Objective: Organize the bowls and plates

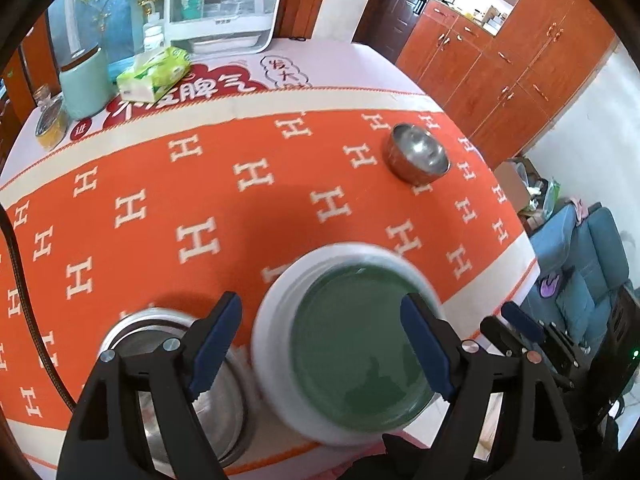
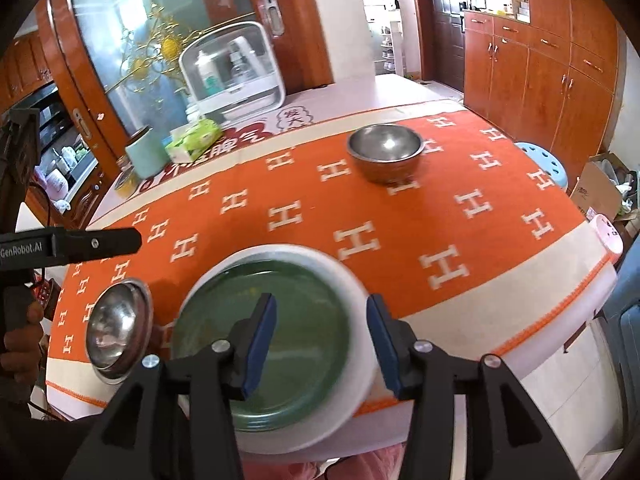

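A green plate lies in a white dish near the front edge of the orange H-patterned cloth. My left gripper is open, its blue pads wide apart above the stack and touching nothing. My right gripper is open too. It straddles the white dish's rim, one pad over the green plate and one outside the rim. A steel bowl sits just left of the stack. A second steel bowl stands far across the cloth.
At the back of the table are a tissue pack, a mint canister, a jar and a white box of bottles. Wooden cabinets line the right wall. A blue stool and a sofa stand beyond the table's right edge.
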Action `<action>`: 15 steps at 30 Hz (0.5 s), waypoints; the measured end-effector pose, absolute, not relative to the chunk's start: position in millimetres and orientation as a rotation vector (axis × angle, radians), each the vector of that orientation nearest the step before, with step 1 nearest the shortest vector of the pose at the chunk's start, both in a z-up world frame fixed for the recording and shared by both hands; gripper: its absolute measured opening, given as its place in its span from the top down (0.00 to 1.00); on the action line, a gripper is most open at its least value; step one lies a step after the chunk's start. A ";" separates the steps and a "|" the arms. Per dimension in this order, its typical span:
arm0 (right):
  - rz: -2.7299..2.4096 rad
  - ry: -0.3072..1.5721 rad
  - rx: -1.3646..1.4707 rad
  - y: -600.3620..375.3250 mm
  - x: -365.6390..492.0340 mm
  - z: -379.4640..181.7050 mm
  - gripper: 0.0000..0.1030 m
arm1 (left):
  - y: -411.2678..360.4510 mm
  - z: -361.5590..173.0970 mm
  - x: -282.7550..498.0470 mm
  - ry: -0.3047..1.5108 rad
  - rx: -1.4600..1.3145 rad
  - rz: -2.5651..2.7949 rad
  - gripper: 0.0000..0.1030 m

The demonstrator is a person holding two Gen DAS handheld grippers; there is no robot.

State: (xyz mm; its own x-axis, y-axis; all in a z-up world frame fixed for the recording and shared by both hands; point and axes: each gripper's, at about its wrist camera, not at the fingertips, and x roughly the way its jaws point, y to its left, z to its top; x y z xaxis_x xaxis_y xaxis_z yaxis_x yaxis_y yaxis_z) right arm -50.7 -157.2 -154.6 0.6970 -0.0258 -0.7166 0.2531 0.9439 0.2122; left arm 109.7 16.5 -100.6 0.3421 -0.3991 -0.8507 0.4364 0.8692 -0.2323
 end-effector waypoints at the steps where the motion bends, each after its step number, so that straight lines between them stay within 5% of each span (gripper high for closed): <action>1: -0.153 0.785 0.305 -166.7 -50.4 -153.2 0.50 | 8.7 -98.7 110.7 1.087 0.035 -0.541 0.22; 15: -0.038 0.794 0.238 -269.3 -17.8 -150.2 0.49 | -90.1 -89.3 122.1 1.014 -0.011 -0.463 0.21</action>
State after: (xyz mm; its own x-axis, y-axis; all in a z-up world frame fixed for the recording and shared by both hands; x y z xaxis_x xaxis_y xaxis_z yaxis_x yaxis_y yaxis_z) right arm -17.8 -269.3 -150.2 0.7020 0.0555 -0.7100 0.1229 0.9725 0.1976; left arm 122.1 -90.1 -89.3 0.4406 -0.3780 -0.8143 0.3683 0.9033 -0.2201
